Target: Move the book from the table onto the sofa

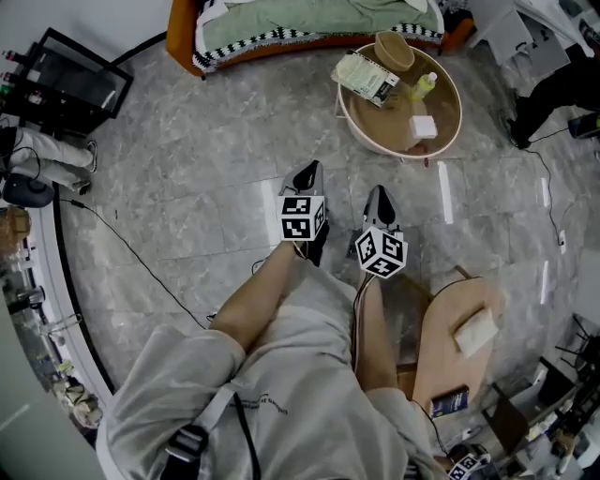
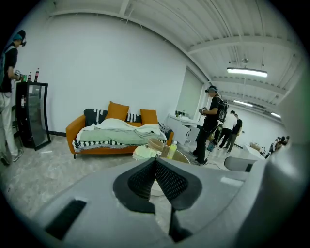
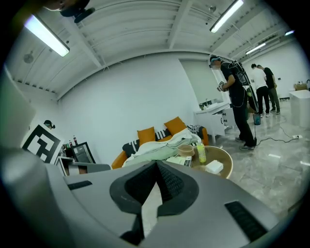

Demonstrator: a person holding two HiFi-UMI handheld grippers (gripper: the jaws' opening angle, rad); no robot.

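**Left gripper** [image 1: 307,171]: jaws fully closed, pads meeting tip to tip in the left gripper view [image 2: 155,161], with nothing between them.

**Right gripper** [image 1: 380,194]: jaws likewise pressed together in the right gripper view [image 3: 156,165], holding nothing.

**Position:** both grippers are held side by side over the grey floor [image 1: 187,169] near the centre of the head view. Their tips point toward 12 o'clock, and the left sits slightly ahead of the right.

**Book** [image 1: 366,77]: lies flat on the round table [image 1: 389,117], at the 10 o'clock side of the tabletop, reaching its rim. It is well apart from both grippers.

**Table:** stands at roughly 1 o'clock from the grippers. It also carries:
- a bowl [image 1: 394,49] at its 12 o'clock edge, just beside the book's far end
- a yellow-green bottle [image 1: 424,86] toward 2 o'clock
- a white box [image 1: 424,127] toward 5 o'clock

**Sofa** [image 1: 183,28]: orange, at 12 o'clock along the top edge of the head view, just beyond the table. A rumpled green blanket [image 1: 309,19] covers the seat.

**Gripper views:** both look across the floor to the sofa and table. The book [image 3: 180,161] shows at the table's near left edge.
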